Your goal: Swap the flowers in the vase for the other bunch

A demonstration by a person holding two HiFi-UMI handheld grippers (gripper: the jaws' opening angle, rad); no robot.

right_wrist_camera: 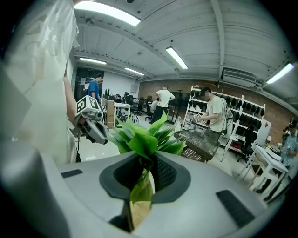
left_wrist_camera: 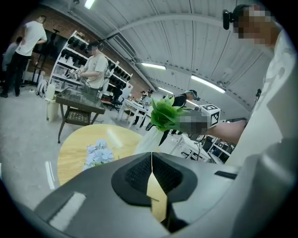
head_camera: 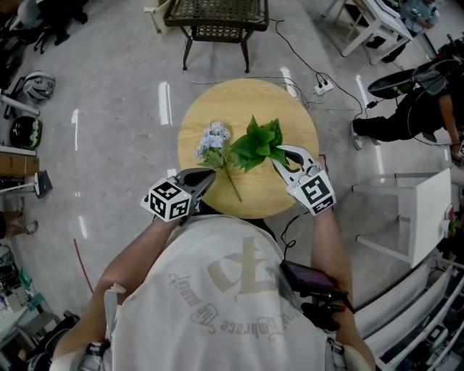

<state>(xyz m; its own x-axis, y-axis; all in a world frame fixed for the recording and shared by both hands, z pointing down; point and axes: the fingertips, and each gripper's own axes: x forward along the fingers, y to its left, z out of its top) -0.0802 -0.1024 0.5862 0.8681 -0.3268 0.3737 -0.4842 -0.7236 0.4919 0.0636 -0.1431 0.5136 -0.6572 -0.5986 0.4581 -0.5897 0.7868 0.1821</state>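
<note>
A blue flower bunch (head_camera: 213,140) lies on the round wooden table (head_camera: 290,116), its stem running toward me; the left gripper view also shows the blue flower bunch (left_wrist_camera: 97,154). My right gripper (head_camera: 279,153) is shut on the stem of a green leafy bunch (head_camera: 258,143), held above the table's middle. In the right gripper view the green leafy bunch (right_wrist_camera: 144,137) rises from between the closed jaws. A pale vase (left_wrist_camera: 147,140) stands under the green leafy bunch (left_wrist_camera: 165,113); the leaves hide it from above. My left gripper (head_camera: 208,174) is shut and empty at the table's near edge.
A dark wicker stand (head_camera: 216,16) is beyond the table. A power strip with cables (head_camera: 320,88) lies on the floor to the right. A white table (head_camera: 419,211) stands at right, and a person (head_camera: 409,112) sits behind it. Other people stand by the shelves (right_wrist_camera: 242,125).
</note>
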